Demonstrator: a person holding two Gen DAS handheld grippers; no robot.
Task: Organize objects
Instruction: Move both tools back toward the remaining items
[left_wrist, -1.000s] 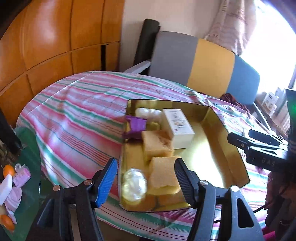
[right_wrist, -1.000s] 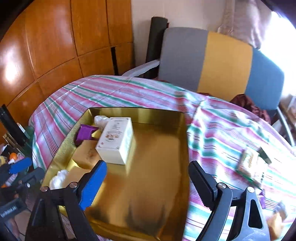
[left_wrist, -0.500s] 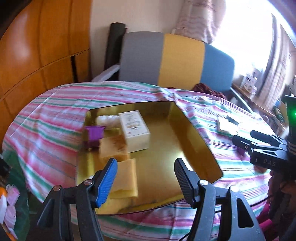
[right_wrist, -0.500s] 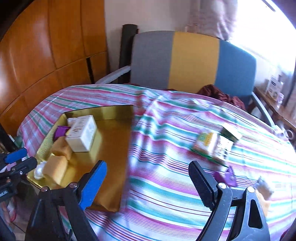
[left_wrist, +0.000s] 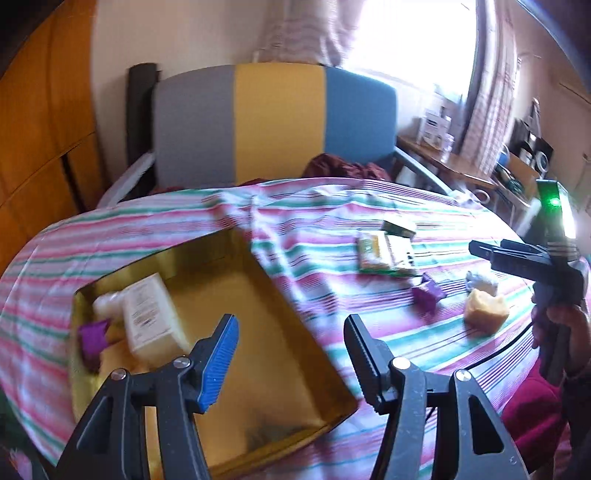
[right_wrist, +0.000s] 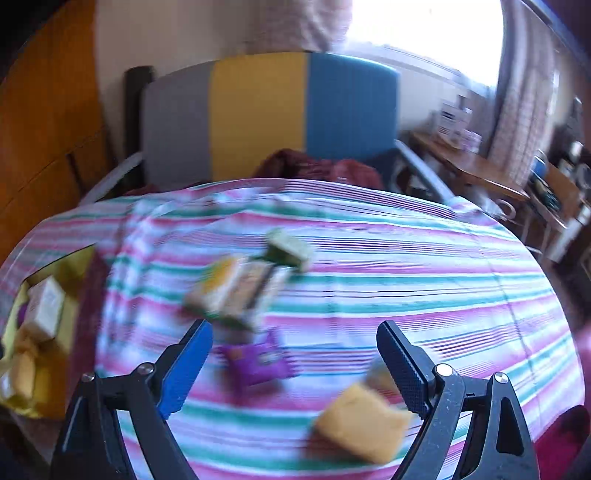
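We see the left gripper hanging over the near right part of the gold tray; its jaws have just been closing but stand apart with nothing between them. The tray sits on the left of the worktop, which is covered by a striped cloth. Along the tray's left side lie a white box, a purple packet and some yellow pieces, blurred. The right gripper is over the loose items on the cloth, jaws wide apart and empty; in the left wrist view it appears at the right edge, held by a hand. Between and beyond its jaws we note a second purple packet, and further back a flat yellow-and-white packet with a small green box touching its far corner. A yellow sponge-like block lies near the right jaw. The left wrist view shows a small whitish item just beyond that block; we cannot tell what it is. Behind the worktop stands a grey, yellow and blue chair.
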